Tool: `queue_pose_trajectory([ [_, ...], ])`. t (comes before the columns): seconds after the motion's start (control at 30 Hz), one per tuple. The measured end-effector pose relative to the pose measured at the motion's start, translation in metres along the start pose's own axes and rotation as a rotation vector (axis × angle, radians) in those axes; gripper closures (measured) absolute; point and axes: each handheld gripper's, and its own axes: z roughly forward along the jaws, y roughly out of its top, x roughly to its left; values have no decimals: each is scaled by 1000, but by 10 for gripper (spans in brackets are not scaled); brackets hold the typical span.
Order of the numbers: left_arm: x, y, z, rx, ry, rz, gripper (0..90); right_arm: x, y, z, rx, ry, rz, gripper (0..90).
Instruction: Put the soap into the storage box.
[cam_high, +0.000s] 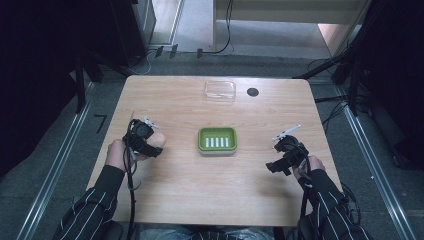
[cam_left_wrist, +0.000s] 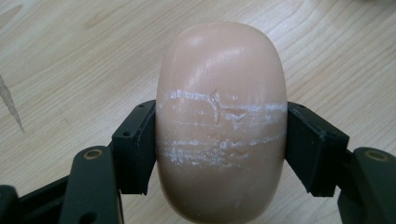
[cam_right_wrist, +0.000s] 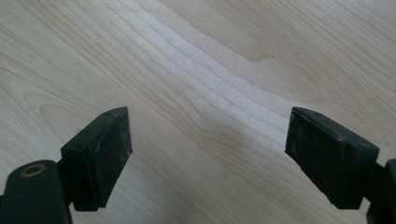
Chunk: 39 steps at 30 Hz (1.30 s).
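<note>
Behind green soap dish (cam_high: 217, 140), clear lid (cam_high: 219, 90).

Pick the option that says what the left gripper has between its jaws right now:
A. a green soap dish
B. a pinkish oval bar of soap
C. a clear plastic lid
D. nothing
B: in the left gripper view, the two black pads of the left gripper press on either side of the pinkish bar of soap, while the green soap dish sits apart at the middle of the table.
</note>
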Motion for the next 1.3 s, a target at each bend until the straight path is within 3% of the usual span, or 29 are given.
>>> queue_pose_trajectory([
  [0.83, -9, 36, 5, -41, -31, 59, 336, -1, 0, 0, 1, 0, 1, 154],
  [1.3, -9, 39, -1, -82, -33, 58, 336, 0, 0, 0, 4, -2, 0, 154],
])
